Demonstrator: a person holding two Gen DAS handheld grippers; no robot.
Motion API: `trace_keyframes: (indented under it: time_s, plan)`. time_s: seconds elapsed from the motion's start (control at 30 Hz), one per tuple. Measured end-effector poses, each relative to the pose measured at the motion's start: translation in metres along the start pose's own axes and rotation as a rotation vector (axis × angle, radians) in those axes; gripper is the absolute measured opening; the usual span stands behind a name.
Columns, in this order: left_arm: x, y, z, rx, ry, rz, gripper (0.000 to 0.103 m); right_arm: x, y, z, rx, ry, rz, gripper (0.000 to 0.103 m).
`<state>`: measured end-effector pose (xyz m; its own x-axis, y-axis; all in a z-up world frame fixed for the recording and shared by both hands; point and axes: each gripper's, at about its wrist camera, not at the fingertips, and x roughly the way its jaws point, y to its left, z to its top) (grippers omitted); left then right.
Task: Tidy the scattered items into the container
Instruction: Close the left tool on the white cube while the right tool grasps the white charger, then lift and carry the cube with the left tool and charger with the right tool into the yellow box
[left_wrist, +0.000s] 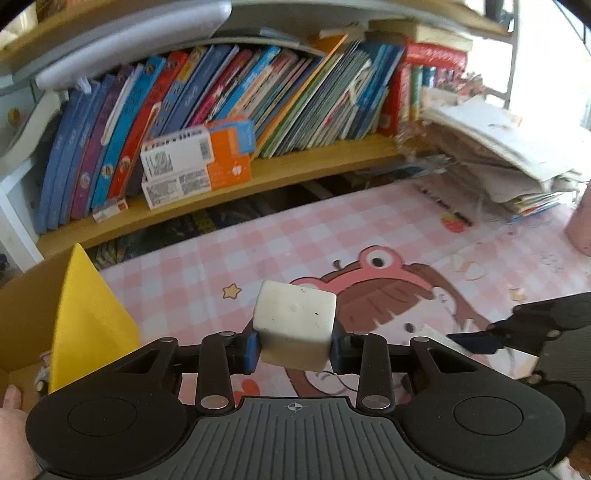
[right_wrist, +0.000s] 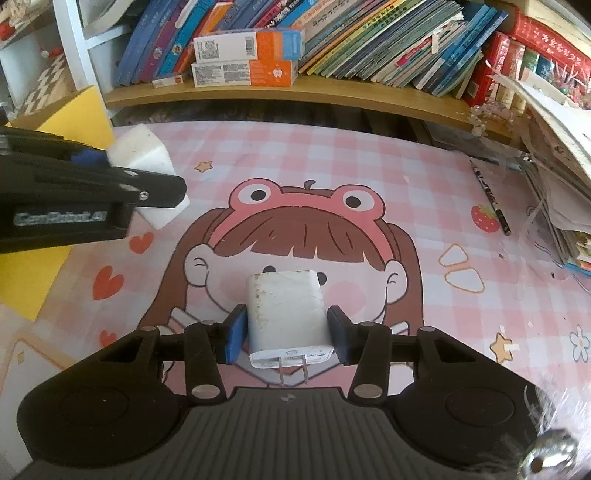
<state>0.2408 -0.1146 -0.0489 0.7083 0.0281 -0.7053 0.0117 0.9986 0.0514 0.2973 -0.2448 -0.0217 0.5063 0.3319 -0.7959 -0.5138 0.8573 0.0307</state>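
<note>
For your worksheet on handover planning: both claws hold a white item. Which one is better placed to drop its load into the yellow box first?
Left. The left claw holds its white block right beside the yellow box; the right claw with the charger is farther away.

Bright daylight, seemingly from the upper right, blows out there; fisheye edges curve and blur.
</note>
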Motion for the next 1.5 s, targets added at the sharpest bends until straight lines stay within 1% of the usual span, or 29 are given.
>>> trace_keyframes:
  time_s: [0.17, 0.37, 0.53, 0.73, 0.93, 1.2, 1.5]
  plan:
    - [-0.038, 0.0, -0.005, 0.001, -0.045, -0.013, 0.033, -0.026, 0.006, -0.009, 0.006, -0.017, 0.0, 0.044]
    - [-0.084, 0.008, -0.015, -0.035, -0.115, -0.013, 0.033, -0.056, 0.017, -0.02, -0.009, -0.037, -0.019, 0.044]
    - [-0.113, 0.016, -0.031, -0.06, -0.138, -0.024, 0.033, -0.075, 0.032, -0.028, -0.025, -0.049, -0.029, 0.044]
    - [-0.135, 0.03, -0.049, -0.092, -0.135, -0.053, 0.033, -0.091, 0.053, -0.035, -0.048, -0.06, -0.033, 0.044]
    - [-0.153, 0.044, -0.059, -0.08, -0.152, -0.062, 0.033, -0.102, 0.076, -0.037, -0.06, -0.079, -0.04, 0.044]
    - [-0.174, 0.068, -0.069, -0.066, -0.177, -0.06, 0.033, -0.11, 0.106, -0.037, -0.065, -0.098, -0.052, 0.044]
    - [-0.192, 0.103, -0.075, -0.073, -0.207, -0.052, 0.032, -0.115, 0.139, -0.03, -0.078, -0.124, -0.052, 0.043]
